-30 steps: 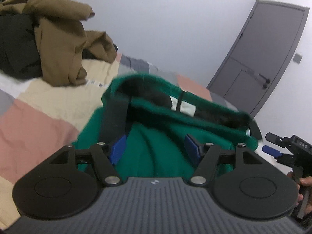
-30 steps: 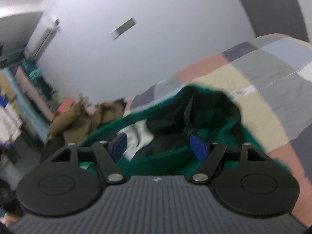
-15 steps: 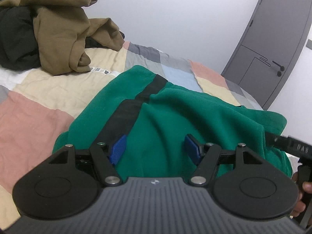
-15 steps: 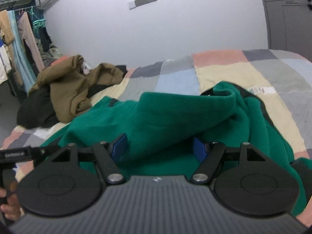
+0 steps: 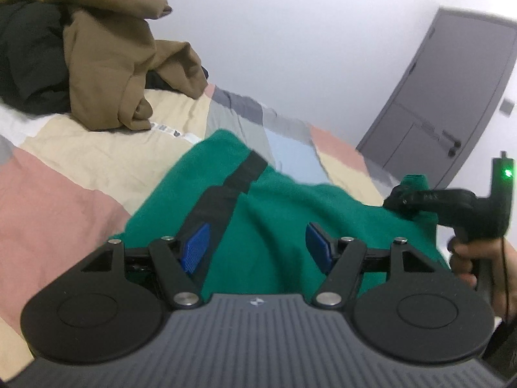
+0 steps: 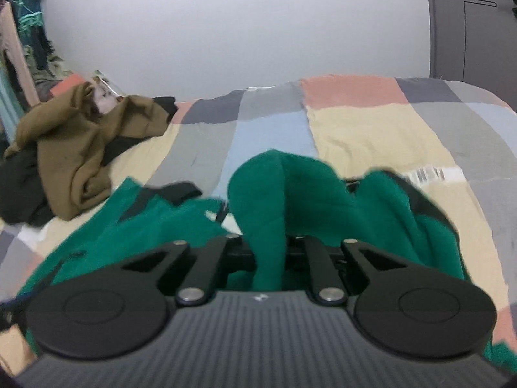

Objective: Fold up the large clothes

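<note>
The right tool (image 6: 269,252) has just been closing and now pinches a raised fold of the green garment (image 6: 274,200). The left tool (image 5: 257,245) is spread, its blue pads (image 5: 194,247) apart over the same cloth without gripping it. The garment lies crumpled on the patchwork bed (image 6: 371,123). At ten o'clock sits a brown garment (image 6: 77,142) over dark clothing (image 5: 26,64); at two o'clock, a grey door (image 5: 452,97).

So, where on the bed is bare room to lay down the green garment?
Free: the checked quilt beyond the green garment, toward the grey door, and the beige and pink squares between it and the brown clothes pile. That pile crowds the corner by the wall.
</note>
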The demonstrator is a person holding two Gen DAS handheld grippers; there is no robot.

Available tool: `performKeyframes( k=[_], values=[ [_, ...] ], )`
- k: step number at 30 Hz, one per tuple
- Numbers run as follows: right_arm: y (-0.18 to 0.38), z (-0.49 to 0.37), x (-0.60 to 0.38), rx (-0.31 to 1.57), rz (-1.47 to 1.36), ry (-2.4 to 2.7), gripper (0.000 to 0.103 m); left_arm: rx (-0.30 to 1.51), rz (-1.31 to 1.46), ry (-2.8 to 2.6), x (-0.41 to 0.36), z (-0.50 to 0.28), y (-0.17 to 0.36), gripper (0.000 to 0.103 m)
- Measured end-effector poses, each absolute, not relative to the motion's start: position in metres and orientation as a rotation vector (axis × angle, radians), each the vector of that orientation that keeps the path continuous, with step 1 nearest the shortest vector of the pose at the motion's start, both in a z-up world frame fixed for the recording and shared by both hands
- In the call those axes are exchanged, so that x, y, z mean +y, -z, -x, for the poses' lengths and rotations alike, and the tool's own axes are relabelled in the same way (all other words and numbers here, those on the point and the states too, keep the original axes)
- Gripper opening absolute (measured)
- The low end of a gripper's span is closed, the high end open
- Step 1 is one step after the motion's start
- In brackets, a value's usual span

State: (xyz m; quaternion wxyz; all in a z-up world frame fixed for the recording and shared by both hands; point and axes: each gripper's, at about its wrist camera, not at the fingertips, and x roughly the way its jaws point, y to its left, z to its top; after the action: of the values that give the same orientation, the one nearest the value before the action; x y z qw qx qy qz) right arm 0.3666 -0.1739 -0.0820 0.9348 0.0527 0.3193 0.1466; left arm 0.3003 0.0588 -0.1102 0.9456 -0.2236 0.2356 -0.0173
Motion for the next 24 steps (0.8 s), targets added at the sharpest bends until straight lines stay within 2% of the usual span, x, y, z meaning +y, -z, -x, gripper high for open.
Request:
performKeyframes(
  k=[5, 9, 19, 24],
  values=[
    [0.046, -0.405, -0.164, 0.623, -0.097, -0.278, 0.01, 0.428, 0.479, 0.061, 0.07, -0.299, 0.103, 0.071],
    [0.044, -0.439, -0.149, 0.595, -0.035, -0.221, 0.01, 0.409, 0.472, 0.08, 0.072, -0.3, 0.103, 0.071],
    [0.155, -0.498, -0.135, 0.817, -0.005, -0.119, 0.011, 0.427, 0.416, 0.109, 0.063, -0.307, 0.114, 0.071],
    [0.164, -0.497, -0.139, 0.821, -0.042, -0.127, 0.014, 0.439, 0.406, 0.107, 0.061, -0.309, 0.118, 0.071]
  ],
)
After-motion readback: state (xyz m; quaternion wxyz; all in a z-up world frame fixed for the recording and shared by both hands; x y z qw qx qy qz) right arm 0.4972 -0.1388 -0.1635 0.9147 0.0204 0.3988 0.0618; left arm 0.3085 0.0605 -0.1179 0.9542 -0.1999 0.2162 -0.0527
